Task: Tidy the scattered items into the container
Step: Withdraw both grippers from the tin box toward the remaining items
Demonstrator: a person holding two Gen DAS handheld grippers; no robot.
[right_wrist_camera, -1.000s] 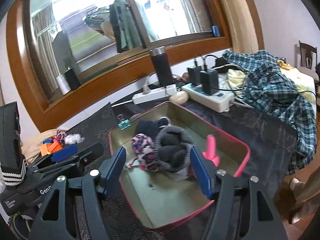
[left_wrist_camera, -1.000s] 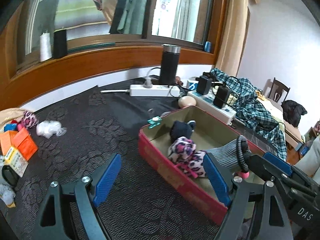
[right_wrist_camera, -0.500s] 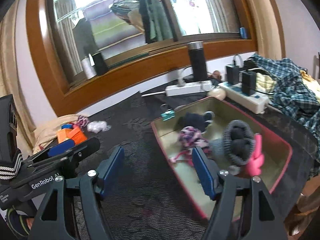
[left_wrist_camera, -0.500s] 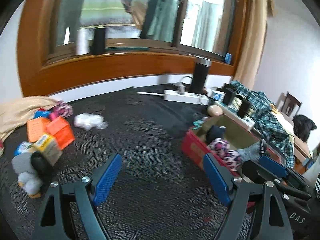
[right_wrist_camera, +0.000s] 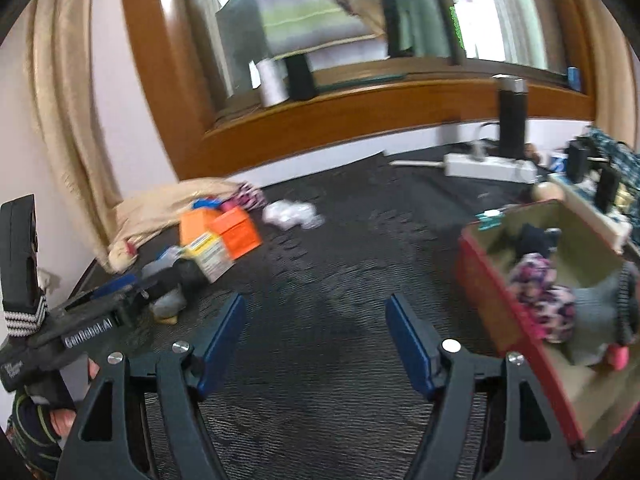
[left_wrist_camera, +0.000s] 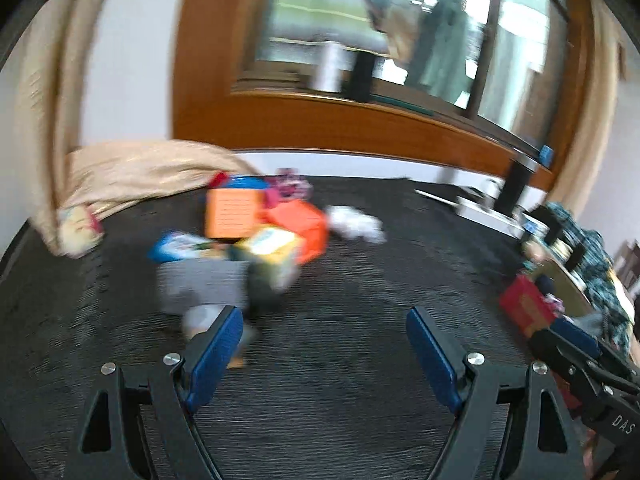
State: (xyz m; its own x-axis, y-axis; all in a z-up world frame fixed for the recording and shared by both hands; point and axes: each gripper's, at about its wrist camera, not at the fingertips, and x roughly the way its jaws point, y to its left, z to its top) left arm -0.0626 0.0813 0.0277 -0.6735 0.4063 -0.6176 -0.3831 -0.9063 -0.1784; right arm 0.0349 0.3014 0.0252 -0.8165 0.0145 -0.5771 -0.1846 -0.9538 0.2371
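The red-walled box point(right_wrist_camera: 500, 292) stands at the right and holds a patterned sock bundle point(right_wrist_camera: 536, 292), a grey sock point(right_wrist_camera: 600, 304) and a dark item. It shows at the far right in the left wrist view point(left_wrist_camera: 524, 308). Scattered items lie at the left: orange boxes point(right_wrist_camera: 236, 230), a yellow-white carton point(right_wrist_camera: 210, 256), a grey plush toy point(right_wrist_camera: 170, 304), a white crumpled bag point(right_wrist_camera: 290, 214). The left view is blurred; the orange boxes point(left_wrist_camera: 256, 216) and the toy point(left_wrist_camera: 208, 284) sit ahead of my open, empty left gripper point(left_wrist_camera: 322, 352). My right gripper point(right_wrist_camera: 316, 340) is open and empty over the dark mat.
A beige cloth point(right_wrist_camera: 168, 204) lies at the back left. A white power strip point(right_wrist_camera: 488, 166) and a black flask point(right_wrist_camera: 510, 120) stand by the wall. A plaid cloth point(left_wrist_camera: 592, 248) lies at the right. A wooden window sill point(right_wrist_camera: 360, 100) runs behind.
Both grippers have swung left, away from the box and toward the pile of scattered items. The grey sock lies in the box, free of the right gripper. Both stay open.
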